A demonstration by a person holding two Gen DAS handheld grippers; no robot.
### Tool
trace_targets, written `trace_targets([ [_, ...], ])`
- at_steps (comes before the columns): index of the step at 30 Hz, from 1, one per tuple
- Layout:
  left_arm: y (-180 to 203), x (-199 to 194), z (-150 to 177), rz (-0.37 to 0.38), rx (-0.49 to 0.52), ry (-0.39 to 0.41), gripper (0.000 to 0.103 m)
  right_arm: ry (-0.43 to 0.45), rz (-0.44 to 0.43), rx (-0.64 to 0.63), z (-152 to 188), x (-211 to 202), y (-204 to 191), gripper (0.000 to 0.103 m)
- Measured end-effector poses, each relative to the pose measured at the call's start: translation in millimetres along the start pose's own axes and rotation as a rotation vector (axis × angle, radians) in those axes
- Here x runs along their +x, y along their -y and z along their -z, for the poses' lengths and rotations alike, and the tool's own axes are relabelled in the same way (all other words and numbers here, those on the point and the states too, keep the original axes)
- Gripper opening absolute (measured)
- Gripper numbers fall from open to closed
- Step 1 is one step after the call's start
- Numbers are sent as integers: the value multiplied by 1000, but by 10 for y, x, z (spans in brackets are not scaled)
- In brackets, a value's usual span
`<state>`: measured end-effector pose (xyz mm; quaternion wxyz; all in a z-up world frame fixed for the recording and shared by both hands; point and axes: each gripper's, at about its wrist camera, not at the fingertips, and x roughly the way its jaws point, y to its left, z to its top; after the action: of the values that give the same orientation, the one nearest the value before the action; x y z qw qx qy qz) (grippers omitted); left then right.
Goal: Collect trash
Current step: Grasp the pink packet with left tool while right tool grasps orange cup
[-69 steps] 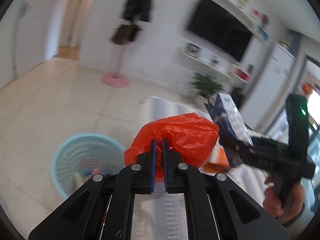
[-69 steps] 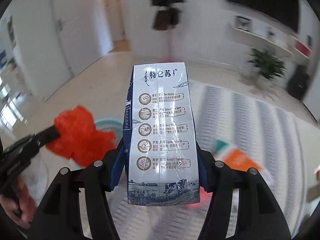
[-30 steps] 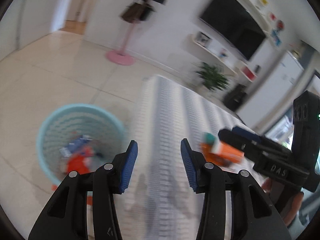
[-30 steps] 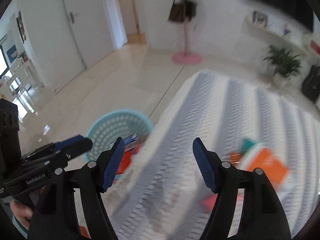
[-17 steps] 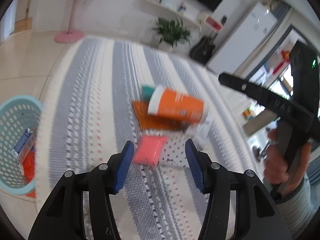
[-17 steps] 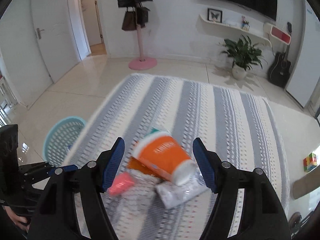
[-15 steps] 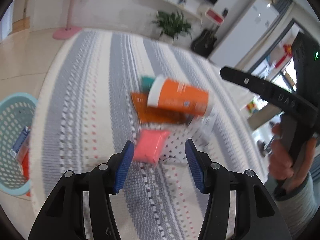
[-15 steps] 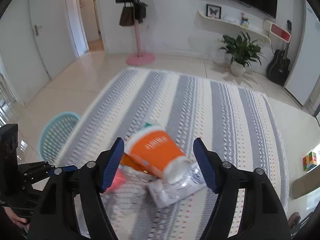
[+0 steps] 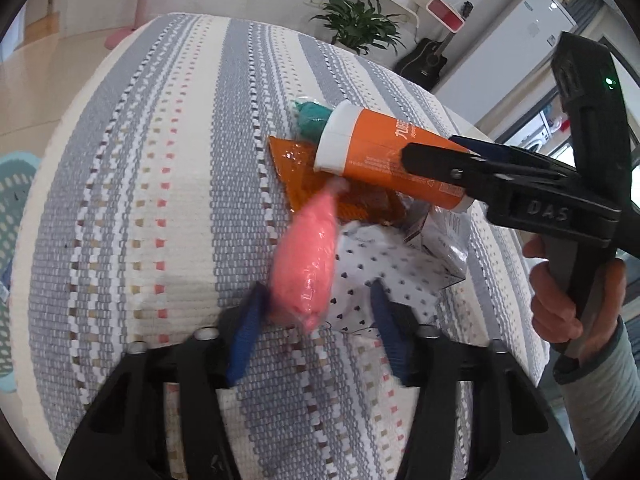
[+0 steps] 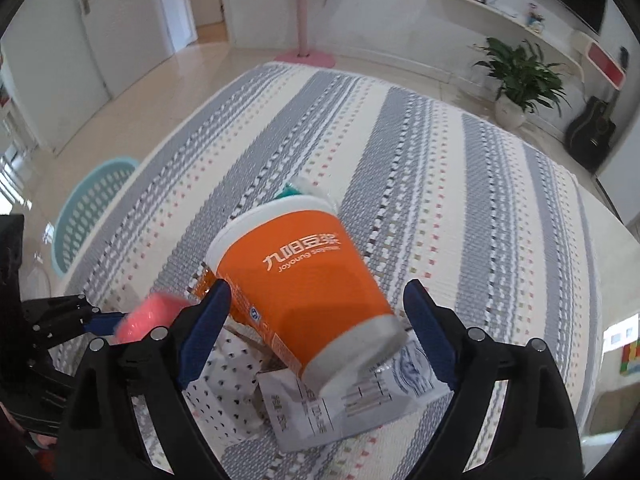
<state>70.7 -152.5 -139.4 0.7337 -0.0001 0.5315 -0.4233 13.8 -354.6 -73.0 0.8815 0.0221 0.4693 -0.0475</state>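
grippers both back over the trash pile on the striped rug (image 9: 168,184), empty now; the red bag and milk carton they carried a couple seconds ago are gone from the jaws and were last seen in the teal basket (image 10: 86,208), which sits off the rug's left edge on the floor. left gripper (image 9: 316,334) is closing around the pink packet (image 9: 308,264), packet between the blue pads and close to the left one, contact too blurred to call, so not a grip yet. right gripper (image 10: 316,334) is spreading wide around the orange cup (image 10: 304,288), which lies tipped on its side over an orange wrapper (image 9: 304,168) and white paper (image 10: 360,404); pads clear of the cup walls. teal scrap (image 9: 314,118) sits just behind the cup. judgement: first drop-off done, second pickup starting, several pieces left.
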Motion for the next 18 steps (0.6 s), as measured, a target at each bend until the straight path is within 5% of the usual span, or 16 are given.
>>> trace_targets([
  [2, 7, 73, 4, -1, 4, -11, 25, -14, -7, -13, -1, 38, -38, 84],
  [13, -6, -91, 40, -44, 28, 84, 24, -55, 37, -84, 40, 144, -213, 82],
  [15, -29, -148, 50, -57, 30, 104, 23, -47, 34, -78, 29, 134, -217, 67],
  [18, -40, -244, 67, -53, 22, 125, 23, -14, 41, -63, 16, 54, -210, 67],
])
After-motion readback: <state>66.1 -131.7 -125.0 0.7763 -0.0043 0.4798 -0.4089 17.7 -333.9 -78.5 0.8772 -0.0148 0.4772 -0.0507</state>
